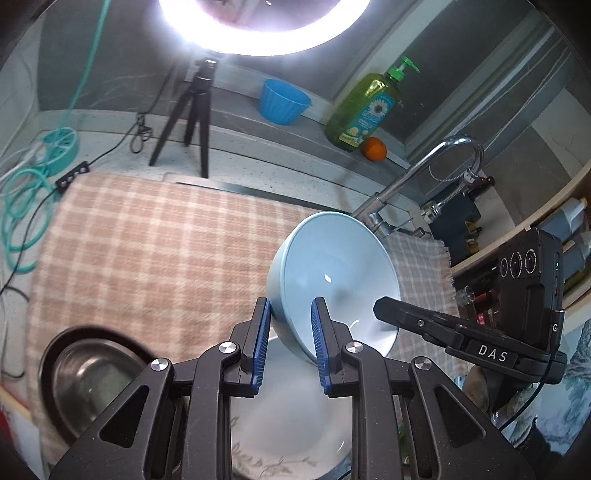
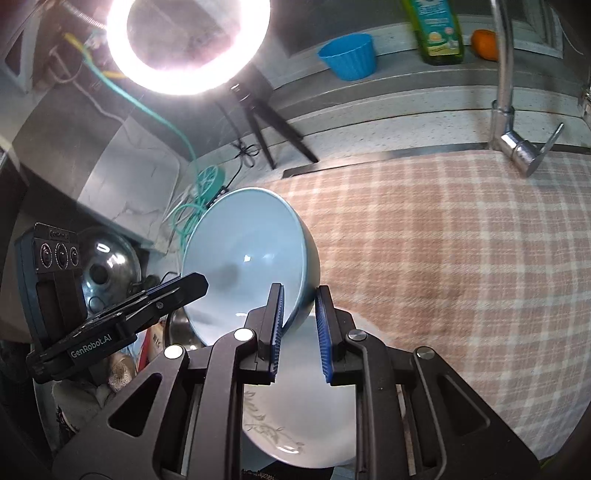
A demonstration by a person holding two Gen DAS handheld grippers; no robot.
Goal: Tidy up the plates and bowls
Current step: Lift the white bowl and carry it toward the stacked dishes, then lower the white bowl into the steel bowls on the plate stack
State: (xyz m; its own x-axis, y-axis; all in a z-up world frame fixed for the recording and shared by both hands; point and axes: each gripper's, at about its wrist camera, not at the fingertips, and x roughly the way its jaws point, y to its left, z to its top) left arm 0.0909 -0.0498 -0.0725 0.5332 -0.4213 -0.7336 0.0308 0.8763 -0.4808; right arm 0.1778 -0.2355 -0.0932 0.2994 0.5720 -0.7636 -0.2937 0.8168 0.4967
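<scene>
- Left gripper clamps the rim of a light blue bowl; blue pads sit one on the outer wall, one inside.
- Right gripper clamps the opposite rim of the same bowl, one pad on each side of the wall.
- Bowl is held between both grippers, tilted on its side, above the checked cloth.
- White plate with a grey leaf pattern lies just below the bowl and under the jaws; same plate seen from the right wrist.
- Steel pot sits at the cloth's near left edge.
- Pink-and-white checked cloth covers the counter past the bowl.
- Chrome faucet stands at the far right of the cloth.
- Farther back: black tripod, blue tub, green soap bottle, orange on the ledge.
- Ring light glares at the top.
</scene>
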